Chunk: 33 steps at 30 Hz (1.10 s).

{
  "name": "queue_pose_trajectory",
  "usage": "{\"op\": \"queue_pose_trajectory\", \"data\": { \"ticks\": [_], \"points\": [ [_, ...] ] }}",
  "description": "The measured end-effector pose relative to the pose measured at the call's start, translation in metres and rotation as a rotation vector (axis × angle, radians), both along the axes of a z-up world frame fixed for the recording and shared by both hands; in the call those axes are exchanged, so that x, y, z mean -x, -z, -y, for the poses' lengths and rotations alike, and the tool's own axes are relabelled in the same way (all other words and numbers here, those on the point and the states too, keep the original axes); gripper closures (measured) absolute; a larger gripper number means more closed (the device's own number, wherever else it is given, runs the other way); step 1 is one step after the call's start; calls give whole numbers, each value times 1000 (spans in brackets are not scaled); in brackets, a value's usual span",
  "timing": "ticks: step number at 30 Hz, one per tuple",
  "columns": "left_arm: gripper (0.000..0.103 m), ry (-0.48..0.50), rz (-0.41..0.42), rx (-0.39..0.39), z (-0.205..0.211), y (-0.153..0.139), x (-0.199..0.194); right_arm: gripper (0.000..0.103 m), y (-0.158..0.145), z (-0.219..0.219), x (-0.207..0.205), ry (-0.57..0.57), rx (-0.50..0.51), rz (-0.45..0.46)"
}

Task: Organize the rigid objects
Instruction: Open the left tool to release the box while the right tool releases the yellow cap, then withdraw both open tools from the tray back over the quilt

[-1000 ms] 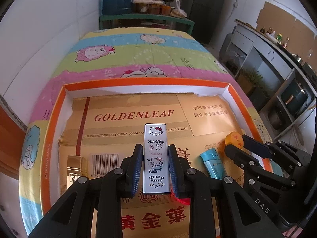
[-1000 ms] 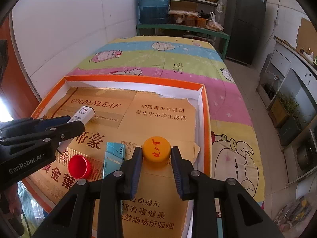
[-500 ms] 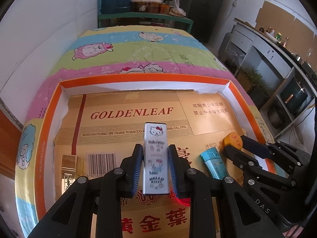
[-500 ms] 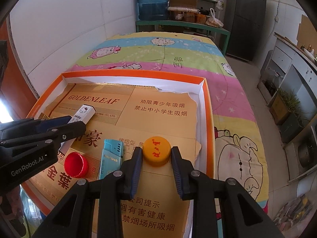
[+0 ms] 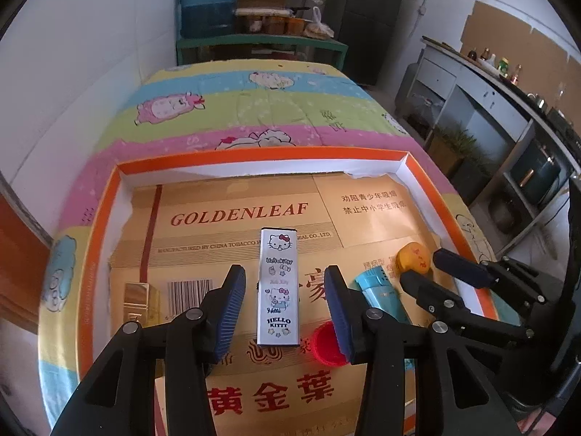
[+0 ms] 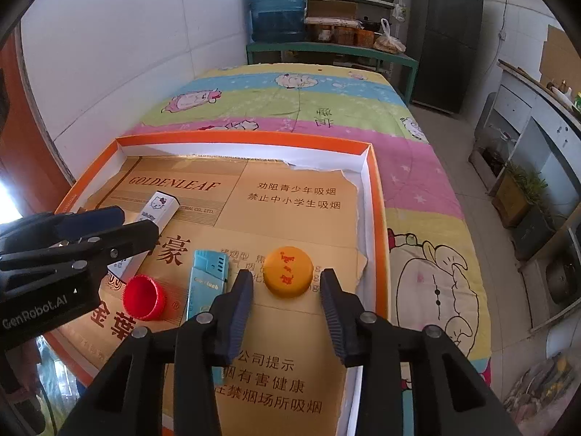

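Note:
A white Hello Kitty box [image 5: 277, 287] lies flat on the cardboard floor of the orange-rimmed tray [image 5: 254, 156]. My left gripper [image 5: 283, 272] straddles it; its jaws are opening and both pads stand clear of the box sides. An orange bottle cap [image 6: 287, 265] rests near the tray's right wall between the pads of my right gripper [image 6: 287, 276], whose jaws are opening too, with a gap on each side. A blue lighter [image 6: 208, 276] and a red cap [image 6: 143, 298] lie between the two grippers. In the right wrist view the left gripper [image 6: 136, 222] partly covers the box [image 6: 161, 205].
A gold lighter [image 5: 139, 301] lies at the tray's left. The tray sits on a striped cartoon bedsheet [image 5: 254, 109] against a white wall. Beyond stand a green shelf with a blue water jug [image 6: 277, 7], a dark fridge [image 6: 450, 36] and counters at the right.
Both grippers' jaws have spread apart. The left let go of the Hello Kitty box and the right let go of the orange cap; both things now lie free on the cardboard.

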<state>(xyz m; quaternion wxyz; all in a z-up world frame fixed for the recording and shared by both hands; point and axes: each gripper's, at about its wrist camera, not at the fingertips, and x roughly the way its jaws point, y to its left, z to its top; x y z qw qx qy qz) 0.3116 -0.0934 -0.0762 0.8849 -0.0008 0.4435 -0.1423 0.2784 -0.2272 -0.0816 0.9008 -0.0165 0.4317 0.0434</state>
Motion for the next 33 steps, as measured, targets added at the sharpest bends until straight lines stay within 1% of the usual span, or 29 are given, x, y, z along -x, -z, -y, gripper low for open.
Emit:
{"op": "queue_pose_trajectory", "data": {
  "ticks": [12,30,32,33],
  "points": [
    [57,-6,34,18,-11,-18,27,64,-14,-1,21,3,-19,22],
    [56,-17,84,14,-26,-38,71,64,-37,-13,54,-8,-32,54],
    [47,-18,92,15,-28,-40,76,64,-39,-13,57,-10,-42,58],
    [39,-20,96,16,-29,-41,78,64,-40,-13,58,-11,-46,59]
  ]
}}
